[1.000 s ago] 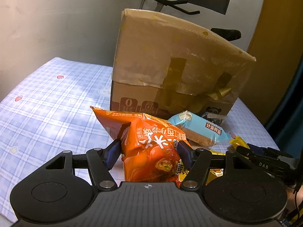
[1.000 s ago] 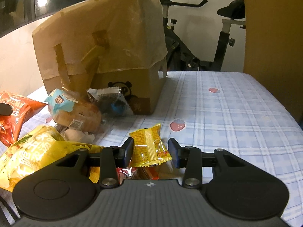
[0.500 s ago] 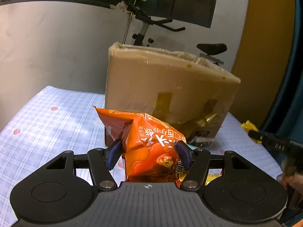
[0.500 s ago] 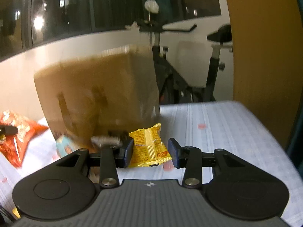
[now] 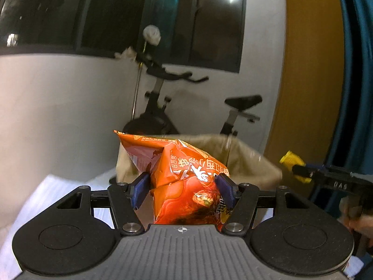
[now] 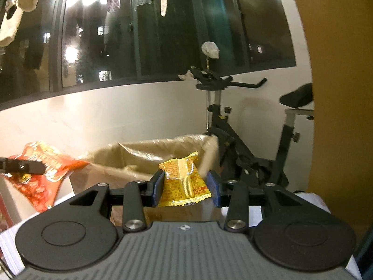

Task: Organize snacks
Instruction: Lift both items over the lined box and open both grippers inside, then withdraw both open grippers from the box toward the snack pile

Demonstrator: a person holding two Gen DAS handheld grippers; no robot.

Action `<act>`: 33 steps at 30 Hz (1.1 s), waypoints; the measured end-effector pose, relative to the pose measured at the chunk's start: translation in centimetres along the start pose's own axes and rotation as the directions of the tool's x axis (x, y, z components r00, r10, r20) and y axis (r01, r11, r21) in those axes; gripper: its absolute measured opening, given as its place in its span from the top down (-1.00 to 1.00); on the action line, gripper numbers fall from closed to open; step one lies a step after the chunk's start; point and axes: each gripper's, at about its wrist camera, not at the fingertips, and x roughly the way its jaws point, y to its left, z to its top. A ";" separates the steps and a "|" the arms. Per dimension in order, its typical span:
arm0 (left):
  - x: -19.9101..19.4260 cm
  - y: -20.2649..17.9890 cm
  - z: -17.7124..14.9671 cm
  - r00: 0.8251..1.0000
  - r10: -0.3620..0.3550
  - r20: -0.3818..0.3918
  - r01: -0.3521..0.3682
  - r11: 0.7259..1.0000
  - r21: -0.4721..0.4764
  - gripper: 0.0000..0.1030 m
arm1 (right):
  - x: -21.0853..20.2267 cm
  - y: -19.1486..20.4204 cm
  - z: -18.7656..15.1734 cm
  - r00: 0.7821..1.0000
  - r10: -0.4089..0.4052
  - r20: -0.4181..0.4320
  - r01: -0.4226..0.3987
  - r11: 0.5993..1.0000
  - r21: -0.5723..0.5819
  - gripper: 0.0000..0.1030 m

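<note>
A white wall (image 6: 116, 121) runs beneath dark windows (image 6: 93, 46) reflecting lamps. 1 black exercise bike (image 6: 233, 144) stands against it; laundry (image 6: 21, 2) hangs above, an ochre panel (image 5: 310, 70) alongside.

- A bed (image 5: 58, 193) covered with a pale checked sheet carries everything; it shows at about 8 o'clock in the left wrist view, blurred.
- In the right wrist view only strips of the sheet (image 6: 310, 198) show, at 4 o'clock and at 8 o'clock.
- A cardboard box (image 6: 149, 156) lined with tan plastic stands on the sheet, top open, near the centre of the right wrist view.
- In the left wrist view the box (image 5: 247, 161) sits just right of centre, toward 3 o'clock.
</note>
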 end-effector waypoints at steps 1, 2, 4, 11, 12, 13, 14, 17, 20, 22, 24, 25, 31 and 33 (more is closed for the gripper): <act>0.6 -0.4 0.7 1.000 -0.003 0.009 0.003 1.000 0.017 -0.27 | 0.6 0.1 0.7 1.000 0.013 -0.004 -0.013 1.000 0.001 0.17; 1.3 -0.6 1.6 1.000 -0.006 0.012 0.005 0.999 0.032 -0.27 | 1.2 0.3 1.3 1.000 0.024 -0.010 -0.024 1.000 0.002 0.17; 2.7 -1.2 2.8 1.000 -0.005 0.016 0.004 0.999 0.033 -0.27 | 2.6 0.5 2.6 0.999 0.042 -0.026 -0.042 0.999 -0.001 0.17; 9.2 -2.5 4.3 0.998 0.049 -0.045 -0.046 0.997 0.070 -0.27 | 8.9 2.4 3.8 0.991 0.020 -0.129 -0.027 0.998 -0.058 0.17; 10.2 -2.4 4.2 0.996 0.058 -0.069 -0.053 0.996 0.068 -0.27 | 9.8 2.6 3.6 0.990 0.013 -0.143 -0.022 0.998 -0.057 0.17; 11.3 -2.1 4.2 0.994 0.062 -0.093 -0.057 0.996 0.062 -0.27 | 10.5 2.7 3.4 0.988 0.004 -0.157 -0.013 0.999 -0.051 0.17; 12.2 -2.0 4.0 0.990 0.066 -0.121 -0.060 0.997 0.052 -0.27 | 11.0 2.9 3.1 0.986 -0.002 -0.168 -0.006 0.999 -0.045 0.17; 13.7 -1.2 3.4 0.983 0.070 -0.168 -0.063 0.997 0.045 -0.28 | 12.3 3.5 2.4 0.980 -0.017 -0.201 0.004 0.998 -0.066 0.17; 14.5 -0.9 3.0 0.977 0.067 -0.203 -0.057 0.997 0.055 -0.31 | 13.1 3.9 1.8 0.974 -0.044 -0.222 0.025 0.996 -0.088 0.17; 15.3 -0.2 2.9 0.972 0.059 -0.229 -0.048 0.997 0.054 -0.35 | 13.5 3.9 1.5 0.970 -0.053 -0.238 0.033 0.996 -0.087 0.16; 15.8 0.3 2.8 0.970 0.073 -0.232 -0.061 0.996 0.058 -0.55 | 13.7 3.9 1.4 0.967 -0.063 -0.247 0.041 0.995 -0.095 0.11; 15.7 0.6 2.7 0.969 0.081 -0.232 -0.069 0.996 0.058 -0.61 | 13.7 3.9 1.4 0.967 -0.069 -0.246 0.046 0.994 -0.099 0.07; 14.1 2.5 2.8 0.971 0.077 -0.228 -0.081 0.997 -0.007 -0.65 | 12.8 3.7 1.6 0.970 -0.071 -0.231 0.055 0.996 -0.075 -0.29; 13.0 2.8 2.8 0.975 0.076 -0.211 -0.078 0.997 -0.003 -0.65 | 12.1 3.7 1.7 0.972 -0.054 -0.227 0.040 0.997 -0.065 -0.29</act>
